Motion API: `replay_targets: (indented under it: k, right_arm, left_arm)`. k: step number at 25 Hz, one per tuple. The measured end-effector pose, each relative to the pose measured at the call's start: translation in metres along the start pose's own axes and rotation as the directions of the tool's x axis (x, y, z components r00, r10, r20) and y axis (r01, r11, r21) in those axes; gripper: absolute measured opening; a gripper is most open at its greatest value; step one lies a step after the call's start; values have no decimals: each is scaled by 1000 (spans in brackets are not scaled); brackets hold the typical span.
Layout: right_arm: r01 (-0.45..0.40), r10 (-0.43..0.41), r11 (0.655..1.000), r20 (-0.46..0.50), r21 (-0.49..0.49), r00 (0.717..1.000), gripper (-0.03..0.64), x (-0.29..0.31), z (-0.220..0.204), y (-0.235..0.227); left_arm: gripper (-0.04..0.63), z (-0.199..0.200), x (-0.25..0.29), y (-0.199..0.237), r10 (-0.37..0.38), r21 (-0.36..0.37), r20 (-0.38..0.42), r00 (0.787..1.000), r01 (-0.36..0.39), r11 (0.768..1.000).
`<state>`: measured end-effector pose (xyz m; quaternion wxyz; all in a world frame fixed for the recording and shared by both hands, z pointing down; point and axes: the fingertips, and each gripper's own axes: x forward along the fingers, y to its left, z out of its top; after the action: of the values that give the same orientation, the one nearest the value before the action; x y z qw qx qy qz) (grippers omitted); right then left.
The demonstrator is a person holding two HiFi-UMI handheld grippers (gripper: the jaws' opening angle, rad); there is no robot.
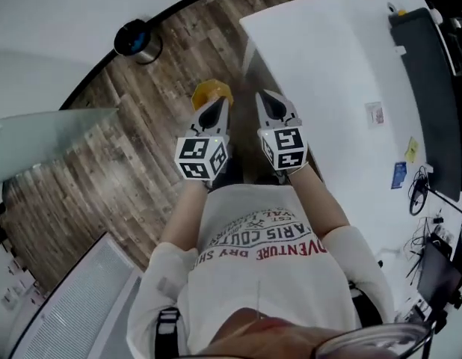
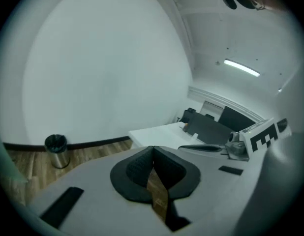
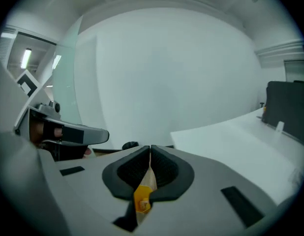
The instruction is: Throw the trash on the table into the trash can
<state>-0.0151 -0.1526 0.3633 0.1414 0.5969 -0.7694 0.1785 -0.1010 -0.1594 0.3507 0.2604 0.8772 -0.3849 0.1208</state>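
Wood floor (image 1: 111,163) below: left tongs (image 1: 218,103) and right tongs (image 1: 266,97) side by side, both closed on nothing, beside the white desk (image 1: 321,58) where trash (image 1: 374,114) lies; trash can (image 1: 137,40) stands apart by the wall (image 1: 59,21).

Legible print: T-shirt only.
White T-shirt (image 1: 268,275) shows upside-down lettering, partly lost in folds: "ARIS COUT", and beside it in red "VENTURE DRY SH". Small labels (image 1: 375,114) on the surface (image 1: 328,58): too small to read.

Wood-plank floor (image 1: 119,163) stretched from white rectangular table (image 1: 321,66) to round steel trash can (image 1: 139,40); a rounded yellow object (image 1: 211,92) lay near the table.
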Motion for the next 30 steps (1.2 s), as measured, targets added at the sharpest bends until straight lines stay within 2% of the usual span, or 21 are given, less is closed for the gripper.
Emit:
replay_targets:
  k: [2, 5, 9, 12, 17, 20, 23, 27, 30]
  right_arm:
    - [86, -88, 996, 58, 35, 994, 32, -42, 19, -35]
    - [208, -218, 973, 105, 100, 970, 32, -114, 27, -88]
    - [375, -402, 907, 128, 194, 907, 32, -214, 13, -155]
    - [496, -537, 832, 139, 250, 832, 32, -289, -7, -196]
    - [637, -698, 699, 122, 325, 705, 32, -401, -50, -244]
    - [699, -766, 623, 92, 352, 637, 32, -462, -81, -260]
    - [744, -813, 557, 58, 369, 579, 32, -512, -109, -275]
    - [776, -852, 483, 14, 406, 523, 32, -558, -140, -290]
    - [777, -861, 458, -3, 432, 509, 32, -576, -157, -294]
  left_arm:
    - [23, 17, 12, -56, -109, 77, -7, 994, 109, 991]
    - [23, 28, 25, -141, -246, 160, -26, 969, 247, 956]
    - [23, 27, 37, -246, -382, 243, -39, 923, 379, 893]
    - [23, 15, 39, -330, -506, 275, -44, 862, 497, 823]
    - [23, -28, 36, -456, -673, 320, -126, 729, 672, 668]
    - [23, -58, 28, -514, -734, 320, -166, 658, 740, 591]
    - [23, -86, 25, -561, -770, 304, -204, 604, 787, 537]
    - [23, -117, 20, -602, -785, 313, -265, 560, 820, 480]
    - [22, -133, 16, -620, -783, 331, -302, 544, 830, 449]
